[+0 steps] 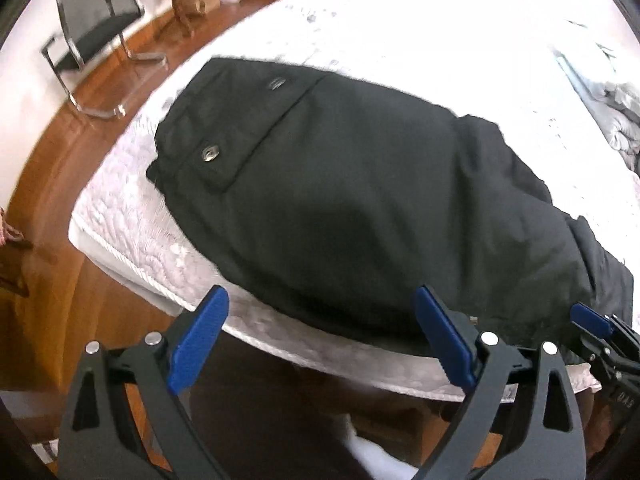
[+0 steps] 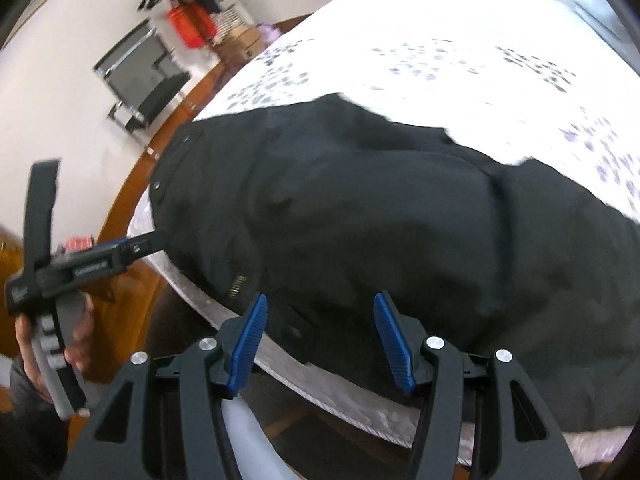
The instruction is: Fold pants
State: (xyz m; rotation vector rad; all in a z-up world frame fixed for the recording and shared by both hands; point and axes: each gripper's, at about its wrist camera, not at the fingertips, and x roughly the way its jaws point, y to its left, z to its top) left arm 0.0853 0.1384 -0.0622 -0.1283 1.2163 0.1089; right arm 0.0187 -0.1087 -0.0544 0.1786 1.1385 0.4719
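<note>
Your black pants (image 1: 360,200) lie on the bed (image 1: 400,40) near its front edge, already doubled into a thick, compact bundle with the waistband and its two snap buttons (image 1: 210,154) at the left end. Your left gripper (image 1: 320,344) stands wide open above that edge with nothing between its fingers. Your right gripper (image 2: 320,340) is about half open and also empty, hovering over the bundle's near edge. By the look of it the folding is mostly done; at most a final fold or smoothing remains.
</note>
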